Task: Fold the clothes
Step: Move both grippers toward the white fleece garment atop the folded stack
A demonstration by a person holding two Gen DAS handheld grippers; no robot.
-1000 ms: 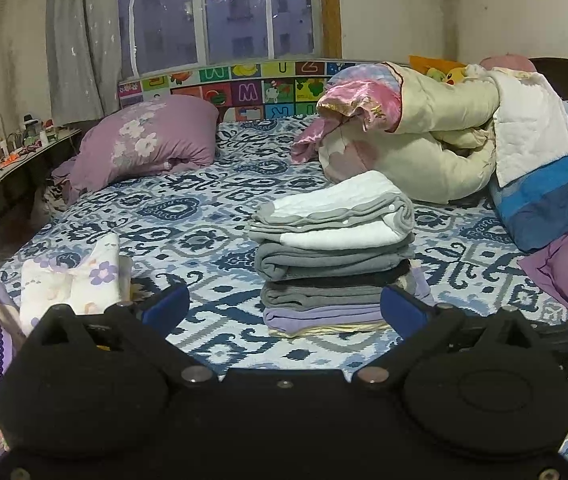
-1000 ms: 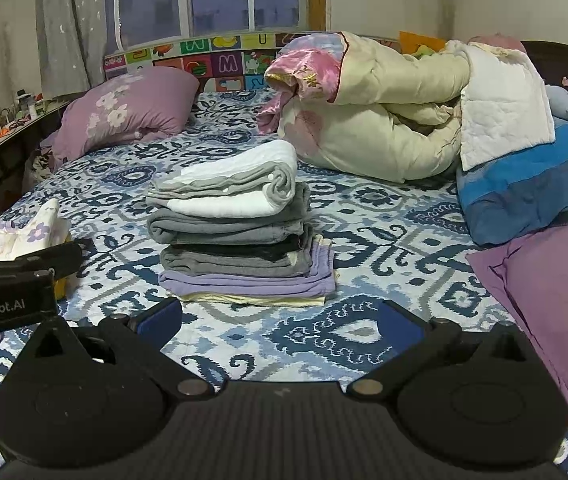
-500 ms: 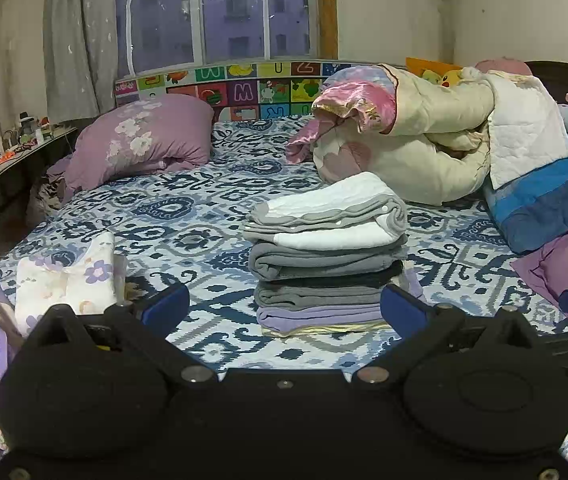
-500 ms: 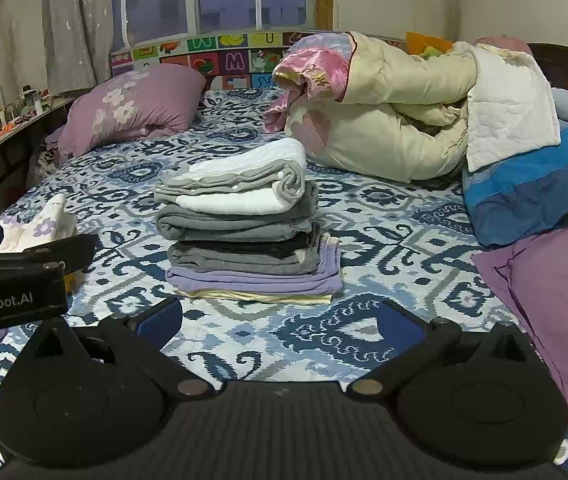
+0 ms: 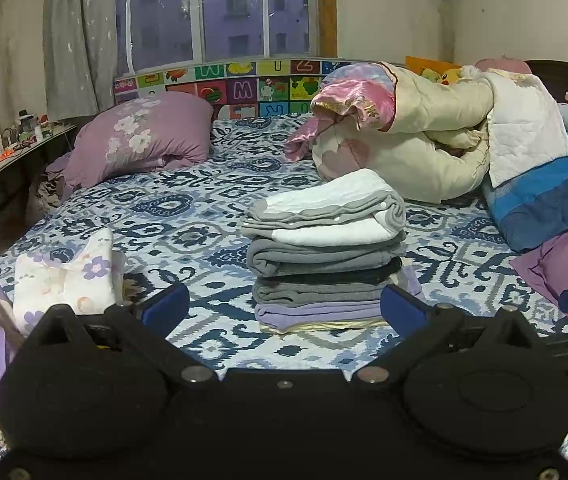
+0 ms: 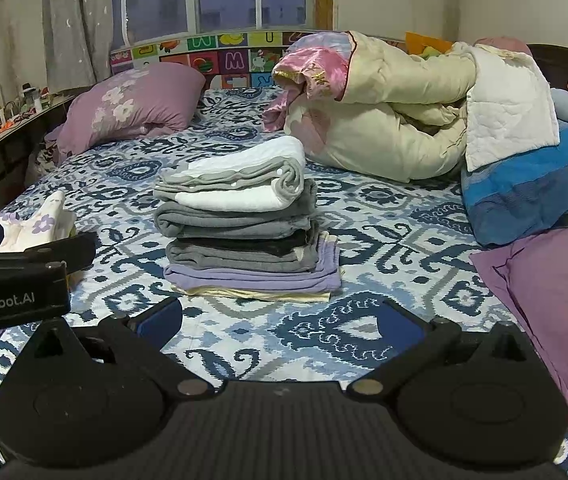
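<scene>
A stack of folded clothes (image 5: 323, 248) sits mid-bed: white and grey on top, grey and dark layers, lilac and pale yellow at the bottom. It also shows in the right wrist view (image 6: 244, 224). My left gripper (image 5: 284, 310) is open and empty, held just short of the stack's near side. My right gripper (image 6: 280, 322) is open and empty, a little short of the stack and to its right. The left gripper's body (image 6: 16, 280) shows at the left edge of the right wrist view.
A floral white cloth (image 5: 64, 276) lies at the bed's near left. A purple pillow (image 5: 140, 136) lies far left. A rolled cream quilt (image 5: 423, 140) and a blue blanket (image 5: 547, 200) fill the right. A purple sheet (image 6: 543, 300) lies near right. A cluttered desk (image 5: 0, 152) stands left of the bed.
Both grippers have drawn back a little from the stack and risen slightly. The stack itself has not moved. Both stay open.
</scene>
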